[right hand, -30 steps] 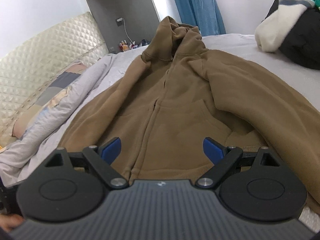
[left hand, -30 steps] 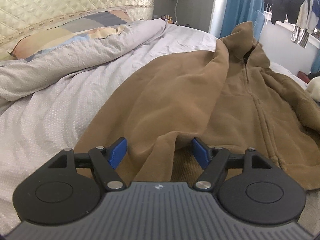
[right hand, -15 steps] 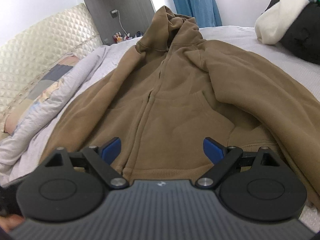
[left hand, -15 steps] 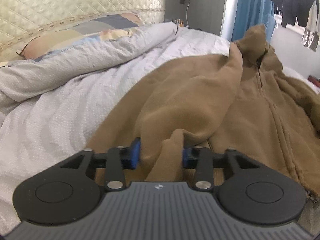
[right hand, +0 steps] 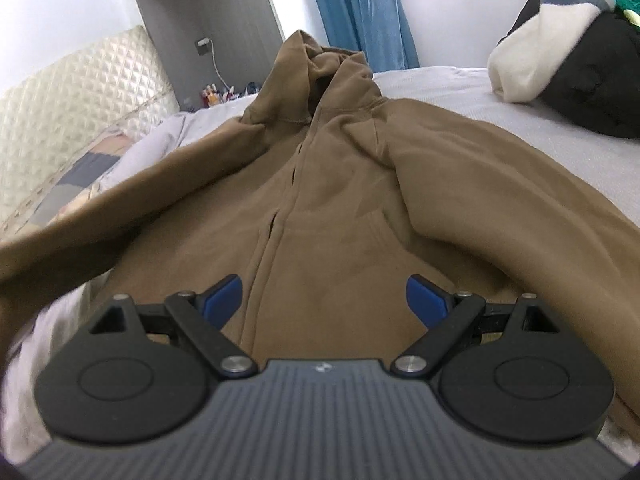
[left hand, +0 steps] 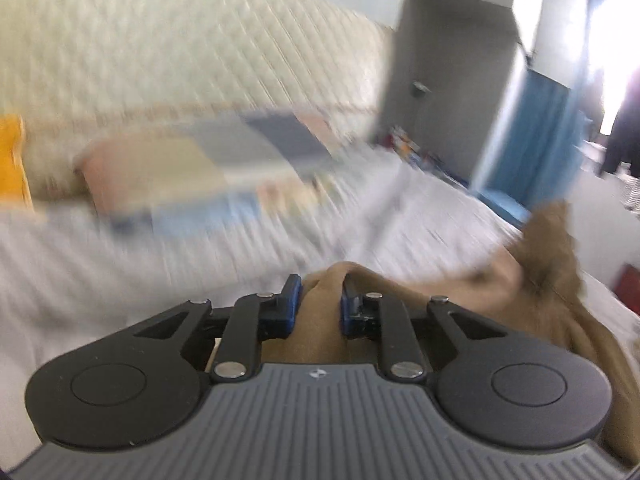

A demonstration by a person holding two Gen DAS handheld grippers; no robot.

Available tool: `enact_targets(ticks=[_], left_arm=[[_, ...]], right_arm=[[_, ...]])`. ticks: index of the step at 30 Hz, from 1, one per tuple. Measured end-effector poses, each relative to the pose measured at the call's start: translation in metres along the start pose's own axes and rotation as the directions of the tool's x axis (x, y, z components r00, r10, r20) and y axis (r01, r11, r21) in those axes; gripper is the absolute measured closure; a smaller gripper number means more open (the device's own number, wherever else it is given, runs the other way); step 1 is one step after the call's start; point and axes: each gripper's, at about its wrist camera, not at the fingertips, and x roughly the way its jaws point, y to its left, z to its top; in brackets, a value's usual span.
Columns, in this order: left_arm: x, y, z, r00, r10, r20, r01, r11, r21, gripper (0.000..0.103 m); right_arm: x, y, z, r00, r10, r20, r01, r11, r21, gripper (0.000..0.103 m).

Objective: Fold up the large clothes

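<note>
Between the blue pads of our left gripper [left hand: 320, 300] we are pinching a thick bunch of brown fabric, the near end of the sleeve of the hoodie [right hand: 344, 208], and the pads are pressing on it from both sides. Beyond that pinch the sleeve is trailing off toward the hood, though the left wrist view is badly smeared, so we can only say it seems to be hanging above the sheet [left hand: 120, 272] rather than lying on it. Past the hoodie in that view, the quilted headboard [left hand: 192, 60] and a patchwork pillow [left hand: 208, 168] are showing as blurred shapes.

Our right gripper [right hand: 324, 298] is hovering over the lower front of the hoodie with its fingers spread wide and nothing between them. The zipper line is running up from just inside the left finger toward the hood. The hoodie is lying front-up on the bed [right hand: 460, 88], hood at the far end. One sleeve is sweeping down outside the right finger; the other sleeve is stretching across the left edge of the right wrist view. Beyond the hoodie's right shoulder, a pile of white and black clothes [right hand: 568, 64] is sitting on the bed.
</note>
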Motion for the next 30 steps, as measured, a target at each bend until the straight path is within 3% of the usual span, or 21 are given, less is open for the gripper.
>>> enact_targets(ticks=[4,7,11,15,17,21,24,25,27,30], left_arm=[[0.075,-0.006,0.058,0.989,0.145,0.026,-0.146,0.989,0.028,0.083],[0.137,-0.015,0.079,0.961,0.268,0.062,-0.273,0.955,0.112,0.083],[0.212,-0.015,0.067,0.912,0.405,0.063,-0.407,0.879,0.249,0.084],[0.248,-0.008,0.047,0.9,0.434,0.039,-0.422,0.847,0.324,0.083],[0.253,-0.005,0.042,0.905,0.424,0.031,-0.41,0.853,0.322,0.083],[0.243,0.0,0.046,0.925,0.38,-0.007,-0.367,0.897,0.247,0.082],[0.22,-0.002,0.05,0.945,0.324,-0.048,-0.31,0.93,0.196,0.06],[0.209,-0.003,0.051,0.953,0.297,-0.063,-0.282,0.943,0.179,0.049],[0.185,-0.007,0.048,0.972,0.221,-0.078,-0.207,0.965,0.16,0.037],[0.14,-0.016,0.036,0.986,0.154,-0.068,-0.144,0.98,0.136,0.033]], right_arm=[[0.012,0.001,0.004,1.0,-0.004,0.012,0.004,1.0,-0.023,0.013],[0.027,-0.001,0.006,1.0,-0.02,0.013,0.02,0.999,-0.034,0.013],[0.048,-0.01,0.008,0.999,-0.043,-0.002,0.043,0.999,-0.016,0.013],[0.063,-0.019,0.01,0.997,-0.07,-0.014,0.07,0.998,-0.006,0.013],[0.068,-0.02,0.01,0.997,-0.079,-0.013,0.079,0.997,-0.012,0.013],[0.075,-0.023,0.012,0.997,-0.08,-0.014,0.08,0.997,-0.001,0.013],[0.074,-0.022,0.011,0.997,-0.078,-0.014,0.078,0.997,-0.003,0.013],[0.072,-0.022,0.011,0.997,-0.074,-0.013,0.074,0.997,-0.002,0.013],[0.069,-0.023,0.011,0.997,-0.071,-0.009,0.071,0.997,0.0,0.013],[0.061,-0.024,0.011,0.998,-0.067,0.002,0.067,0.998,-0.001,0.013]])
